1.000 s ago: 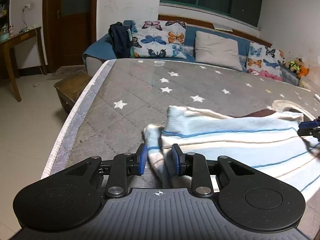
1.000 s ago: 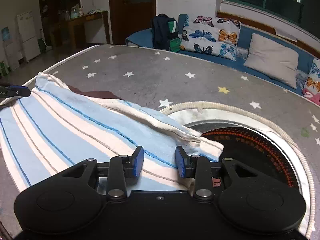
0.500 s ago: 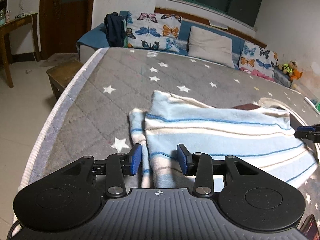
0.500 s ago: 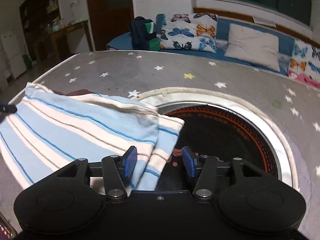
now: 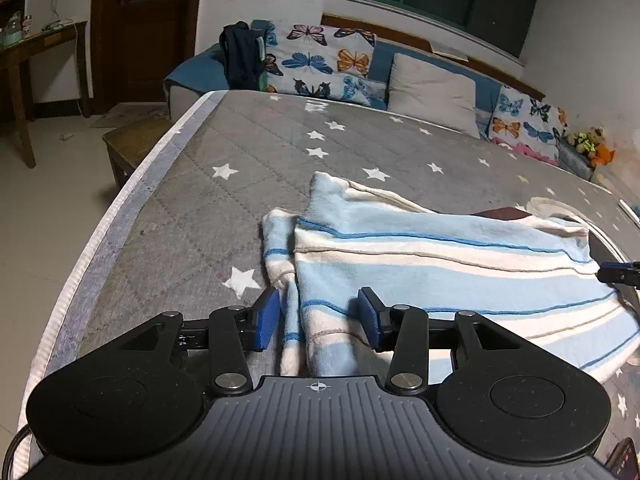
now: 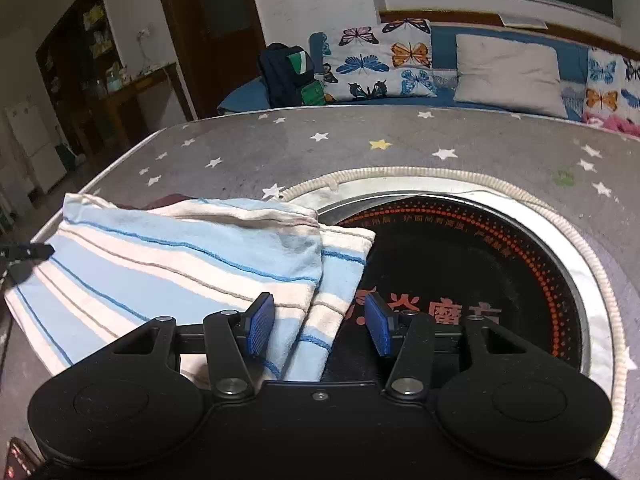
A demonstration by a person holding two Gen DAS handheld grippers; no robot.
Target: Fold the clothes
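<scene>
A light blue and white striped garment (image 5: 440,256) lies folded over on the grey star-print table cover (image 5: 256,152). My left gripper (image 5: 319,318) is open, its jaws on either side of the garment's left end. In the right wrist view the same garment (image 6: 168,256) lies left of centre. My right gripper (image 6: 318,324) is open over the garment's right end, which overhangs the black round hotplate (image 6: 480,280). The right gripper's tip shows in the left wrist view (image 5: 618,273); the left gripper's tip shows in the right wrist view (image 6: 30,251).
The hotplate has a metal ring and a braided rim (image 6: 576,236) set in the table. A sofa with butterfly cushions (image 5: 320,60), a grey pillow (image 5: 432,92) and a dark backpack (image 5: 242,56) stands behind. A wooden stool (image 5: 132,140) and tiled floor lie at left.
Both grippers have opened wider and pulled back a little toward the garment's ends. The garment has settled flat on the table, its top layer folded over.
</scene>
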